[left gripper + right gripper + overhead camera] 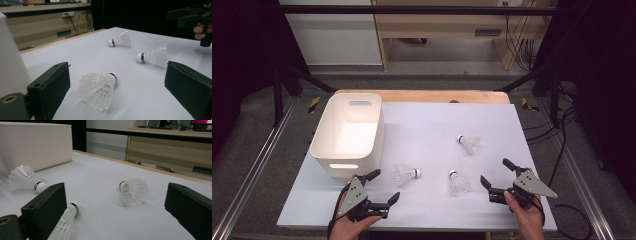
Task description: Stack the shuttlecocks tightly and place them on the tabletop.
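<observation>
Three white shuttlecocks are lying loose on the white sheet to the right of the empty white bin (pixel 323 145), seemingly waiting to be collected. The left gripper (pixel 385 186), jaws wide and empty, is facing the nearest shuttlecock (pixel 407 174). The right gripper (pixel 497 174), equally spread, is flanking the other two.

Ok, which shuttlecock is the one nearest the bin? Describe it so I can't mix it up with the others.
Start at the white bin on the table's left side. Just off its near right corner lies a shuttlecock on its side, ahead of the open left gripper. Unlike the other two shuttlecocks, its cork tip points right, away from the bin.
</observation>
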The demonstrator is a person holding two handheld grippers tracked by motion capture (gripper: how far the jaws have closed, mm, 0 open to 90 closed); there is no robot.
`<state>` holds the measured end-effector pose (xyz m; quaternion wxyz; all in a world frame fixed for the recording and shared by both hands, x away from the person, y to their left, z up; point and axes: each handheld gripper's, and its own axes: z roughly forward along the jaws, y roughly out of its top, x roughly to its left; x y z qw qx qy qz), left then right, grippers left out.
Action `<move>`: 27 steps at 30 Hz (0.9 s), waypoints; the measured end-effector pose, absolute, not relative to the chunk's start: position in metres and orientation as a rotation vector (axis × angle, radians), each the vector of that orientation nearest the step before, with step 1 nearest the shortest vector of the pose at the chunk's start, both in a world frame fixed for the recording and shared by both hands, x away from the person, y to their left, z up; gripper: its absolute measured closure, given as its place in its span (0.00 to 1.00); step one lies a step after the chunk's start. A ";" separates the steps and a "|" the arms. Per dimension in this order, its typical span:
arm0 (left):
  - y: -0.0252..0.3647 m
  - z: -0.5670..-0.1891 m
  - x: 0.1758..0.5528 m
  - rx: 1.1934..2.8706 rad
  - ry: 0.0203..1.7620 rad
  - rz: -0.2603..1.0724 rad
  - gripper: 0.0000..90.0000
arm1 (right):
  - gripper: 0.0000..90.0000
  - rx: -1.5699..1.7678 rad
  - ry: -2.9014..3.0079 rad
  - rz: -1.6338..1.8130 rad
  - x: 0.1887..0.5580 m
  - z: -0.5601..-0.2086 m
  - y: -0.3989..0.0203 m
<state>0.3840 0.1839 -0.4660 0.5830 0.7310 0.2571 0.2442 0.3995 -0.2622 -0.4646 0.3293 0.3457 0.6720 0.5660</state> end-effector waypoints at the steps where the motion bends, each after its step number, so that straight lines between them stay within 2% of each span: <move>1: 0.178 -0.467 0.387 1.730 0.602 0.572 0.08 | 0.05 0.907 1.755 1.484 0.399 -0.465 -0.263; 4: 0.173 -0.468 0.390 1.737 0.608 0.558 0.10 | 0.05 0.905 1.755 1.486 0.400 -0.465 -0.263; 9: 0.170 -0.470 0.396 1.756 0.641 0.533 0.20 | 0.05 0.904 1.751 1.486 0.399 -0.464 -0.264; 10: 0.170 -0.470 0.397 1.760 0.647 0.526 0.27 | 0.05 0.909 1.752 1.489 0.399 -0.464 -0.264; 11: 0.170 -0.471 0.399 1.767 0.654 0.517 0.27 | 0.05 0.909 1.752 1.489 0.399 -0.464 -0.264; 13: 0.169 -0.472 0.400 1.777 0.666 0.514 0.35 | 0.05 0.904 1.751 1.486 0.399 -0.464 -0.264; 14: 0.169 -0.472 0.401 1.781 0.666 0.511 0.45 | 0.05 0.907 1.752 1.487 0.399 -0.464 -0.264; 15: 0.169 -0.472 0.401 1.785 0.666 0.505 0.45 | 0.05 0.907 1.752 1.487 0.399 -0.464 -0.264; 16: 0.168 -0.472 0.402 1.795 0.664 0.509 0.52 | 0.05 0.906 1.750 1.486 0.399 -0.464 -0.264; 21: 0.167 -0.472 0.403 1.815 0.662 0.513 0.71 | 0.05 0.908 1.752 1.489 0.399 -0.464 -0.264; 25: 0.169 -0.470 0.405 1.831 0.688 0.501 0.84 | 0.05 0.906 1.751 1.487 0.399 -0.464 -0.264; 26: 0.169 -0.470 0.405 1.833 0.701 0.491 0.84 | 0.05 0.906 1.751 1.488 0.399 -0.464 -0.264; 27: 0.170 -0.469 0.405 1.837 0.717 0.476 0.90 | 0.05 0.909 1.750 1.490 0.399 -0.464 -0.264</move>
